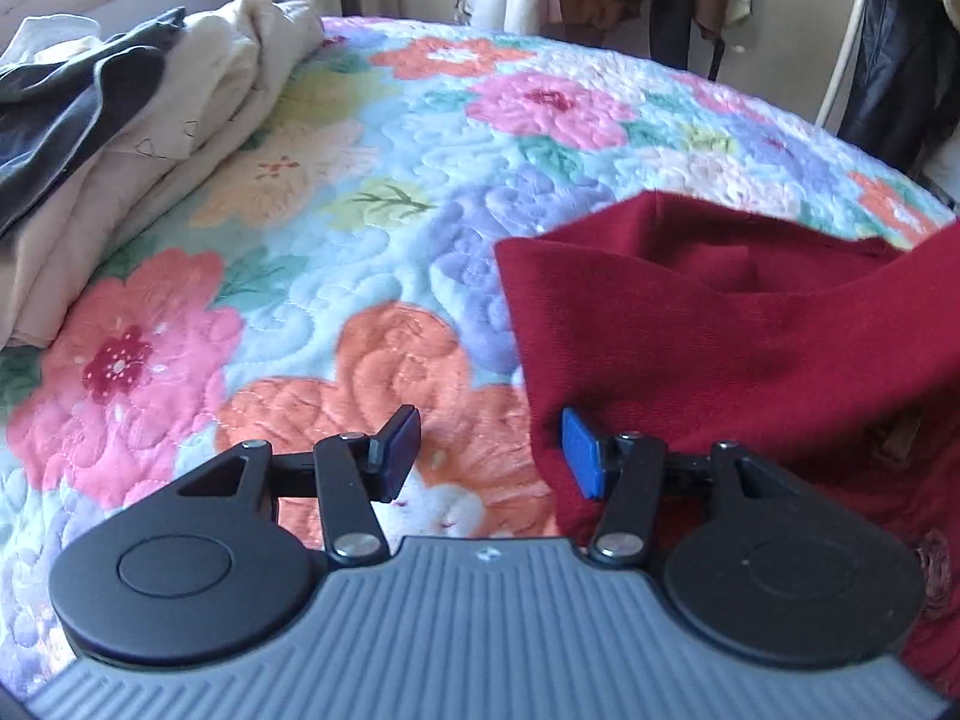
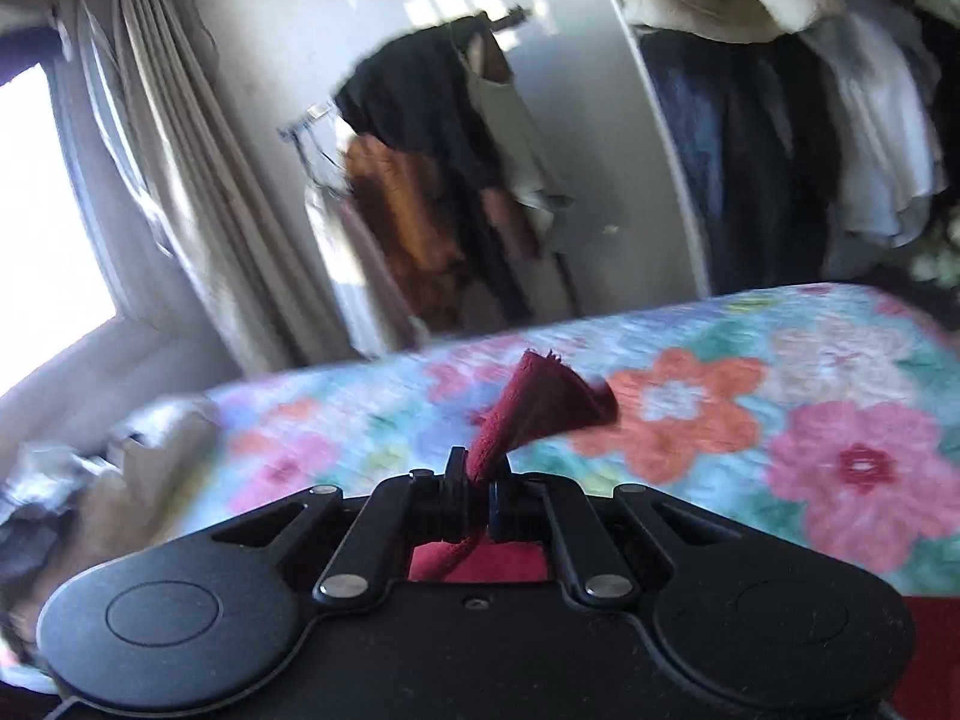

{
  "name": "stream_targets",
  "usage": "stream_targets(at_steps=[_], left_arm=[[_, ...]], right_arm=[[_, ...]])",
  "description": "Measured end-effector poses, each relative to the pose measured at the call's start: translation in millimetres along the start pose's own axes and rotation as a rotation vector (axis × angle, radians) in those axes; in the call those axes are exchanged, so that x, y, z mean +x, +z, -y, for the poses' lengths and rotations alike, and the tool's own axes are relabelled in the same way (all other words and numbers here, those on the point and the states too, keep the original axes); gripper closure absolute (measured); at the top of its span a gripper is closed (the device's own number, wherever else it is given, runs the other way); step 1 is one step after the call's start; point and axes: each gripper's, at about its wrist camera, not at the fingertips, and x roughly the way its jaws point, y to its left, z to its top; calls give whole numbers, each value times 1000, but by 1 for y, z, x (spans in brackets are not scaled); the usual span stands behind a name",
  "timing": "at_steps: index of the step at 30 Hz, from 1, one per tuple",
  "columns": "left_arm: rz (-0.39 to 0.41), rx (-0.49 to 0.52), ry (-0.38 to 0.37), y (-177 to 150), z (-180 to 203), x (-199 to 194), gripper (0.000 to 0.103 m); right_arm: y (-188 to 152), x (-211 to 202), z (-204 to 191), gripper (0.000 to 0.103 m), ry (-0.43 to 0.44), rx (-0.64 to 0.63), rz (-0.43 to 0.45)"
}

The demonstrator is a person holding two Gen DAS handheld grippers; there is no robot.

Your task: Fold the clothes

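Note:
A dark red garment (image 1: 720, 324) lies on the floral quilt (image 1: 360, 228) at the right of the left wrist view, partly lifted toward the right. My left gripper (image 1: 489, 456) is open and empty, low over the quilt; its right blue pad sits at the garment's left edge. In the right wrist view my right gripper (image 2: 477, 498) is shut on a bunched corner of the red garment (image 2: 540, 402), held above the quilt (image 2: 780, 420); more red cloth shows below the jaws.
A pile of cream and dark grey clothes (image 1: 138, 138) lies at the quilt's far left. Hanging clothes on a rack (image 2: 432, 180) and curtains (image 2: 180, 180) stand beyond the bed. A white pole (image 1: 846, 42) is at the back right.

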Motion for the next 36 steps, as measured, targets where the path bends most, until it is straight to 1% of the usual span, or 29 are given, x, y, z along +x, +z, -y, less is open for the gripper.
stream_targets(at_steps=[1,2,3,4,5,6,7,8,9,10,12,14,16,17,19,20,21,22,23,24,26,28,31,33,35,36], left_arm=[[3,2,-7,0,0,-1,52],[7,9,-16,-1,1,-3,52],[12,20,-26,-1,3,-5,52],[16,37,-35,-1,6,-7,52],[21,54,-43,-1,10,-9,52],[25,76,-56,0,14,-12,52],[29,99,-71,0,19,-16,52],[34,120,-84,1,24,-20,52],[47,140,-101,2,31,-27,52],[61,161,-120,3,38,-34,52],[88,209,-159,5,55,-50,51],[92,262,-210,7,77,-62,50],[78,302,-285,7,103,-70,50],[60,320,-331,6,118,-71,50],[13,337,-419,2,149,-70,50],[-17,339,-468,0,165,-67,51],[-42,338,-509,-4,181,-65,51],[-59,340,-539,-9,195,-63,51],[-73,347,-556,-14,210,-61,51],[-86,359,-569,-18,225,-59,51],[-110,373,-596,-25,249,-52,52],[-131,392,-606,-30,269,-47,52],[-134,392,-600,-30,282,-43,53],[-131,376,-595,-28,284,-40,53],[-130,358,-590,-25,280,-36,53],[-132,351,-587,-23,277,-34,53]], right_arm=[[-8,11,0,96,-77,-65,-57],[-17,24,0,94,-166,-141,-125],[-28,38,-4,91,-273,-240,-209],[-39,50,-10,86,-375,-344,-281],[-49,56,-16,79,-462,-450,-332],[-56,56,-24,75,-502,-545,-355],[-56,52,-31,64,-514,-600,-357],[-51,44,-36,52,-517,-603,-350],[-47,36,-40,49,-520,-606,-343],[-41,27,-43,47,-521,-589,-336],[-28,4,-36,47,-519,-476,-329],[-20,-20,-22,46,-516,-355,-325],[-13,-48,-2,46,-504,-210,-308],[-12,-67,13,44,-505,-95,-291],[-18,-104,46,43,-510,205,-253],[-23,-121,63,43,-488,338,-224],[-29,-134,79,43,-443,427,-188],[-36,-142,94,43,-406,490,-155],[-42,-148,109,43,-392,554,-124],[-48,-152,121,43,-405,605,-105],[-56,-154,134,43,-470,634,-86],[-57,-147,137,43,-532,597,-93],[-58,-126,141,43,-567,521,-132],[-58,-111,143,46,-589,472,-159],[-56,-99,146,76,-629,413,-193],[-54,-95,148,79,-641,393,-199]])
